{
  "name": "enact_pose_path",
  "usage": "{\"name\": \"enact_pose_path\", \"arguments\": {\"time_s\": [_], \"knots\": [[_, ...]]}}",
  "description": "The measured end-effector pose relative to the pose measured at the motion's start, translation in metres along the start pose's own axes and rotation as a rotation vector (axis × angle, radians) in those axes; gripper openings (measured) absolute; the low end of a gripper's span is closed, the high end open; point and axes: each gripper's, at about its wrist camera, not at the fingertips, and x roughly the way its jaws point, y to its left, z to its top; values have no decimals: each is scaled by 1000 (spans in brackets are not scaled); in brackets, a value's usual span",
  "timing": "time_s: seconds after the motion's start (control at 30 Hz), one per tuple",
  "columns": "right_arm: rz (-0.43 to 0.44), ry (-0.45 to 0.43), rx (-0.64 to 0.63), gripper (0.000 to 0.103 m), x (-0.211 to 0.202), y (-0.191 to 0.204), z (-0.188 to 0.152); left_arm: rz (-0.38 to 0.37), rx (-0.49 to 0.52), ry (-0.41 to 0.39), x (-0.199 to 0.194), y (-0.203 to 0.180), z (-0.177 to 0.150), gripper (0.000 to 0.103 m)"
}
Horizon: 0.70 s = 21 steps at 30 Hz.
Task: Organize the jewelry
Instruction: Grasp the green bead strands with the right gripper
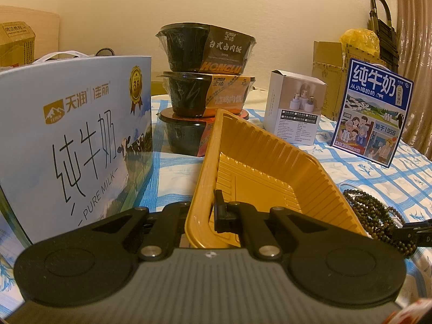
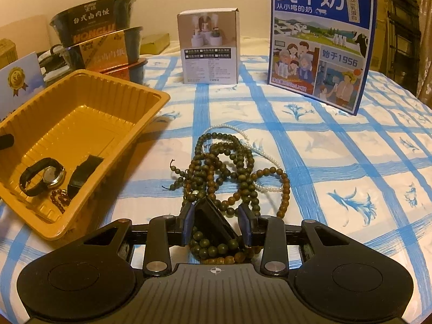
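A yellow plastic tray point(image 1: 259, 167) lies on the blue-checked tablecloth. My left gripper point(image 1: 201, 210) is shut on its near rim. In the right wrist view the tray point(image 2: 89, 113) holds a wristwatch point(image 2: 44, 175), a black strap piece point(image 2: 83, 174) and a small dark red bead bracelet point(image 2: 58, 199). A tangle of dark green wooden bead strings point(image 2: 224, 167) lies right of the tray, over a white pearl string point(image 2: 259, 148). My right gripper point(image 2: 217, 224) is open around the near end of the beads, with a dark object between its fingers. The beads also show in the left wrist view point(image 1: 378, 216).
A big pure-milk carton box point(image 1: 70, 140) stands left of the tray. Three stacked black meal bowls point(image 1: 205, 86) stand behind it. A small white box point(image 2: 209, 48) and a blue milk box point(image 2: 321, 43) stand further back. Cardboard boxes point(image 1: 332, 75) sit at the far right.
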Motion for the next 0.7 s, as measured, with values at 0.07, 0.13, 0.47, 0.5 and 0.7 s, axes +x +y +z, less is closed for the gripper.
{"name": "enact_pose_path", "arguments": {"time_s": [0.07,0.13,0.47,0.5,0.7], "knots": [[0,2,-3,37,1,0,0,0,0,0,0,0,0,5],[1,4,-4,37,2,0,-1,0,0,0,0,0,0,5],[6,31,-31,37,6,1,-5,-3,-1,-1,-1,-1,1,5],[2,34,-47,37,6,2,-5,-2,-1,0,-1,-1,1,5],[-30,55,-172,36,14,17,-6,-2,-1,0,-1,-1,1,5]]}}
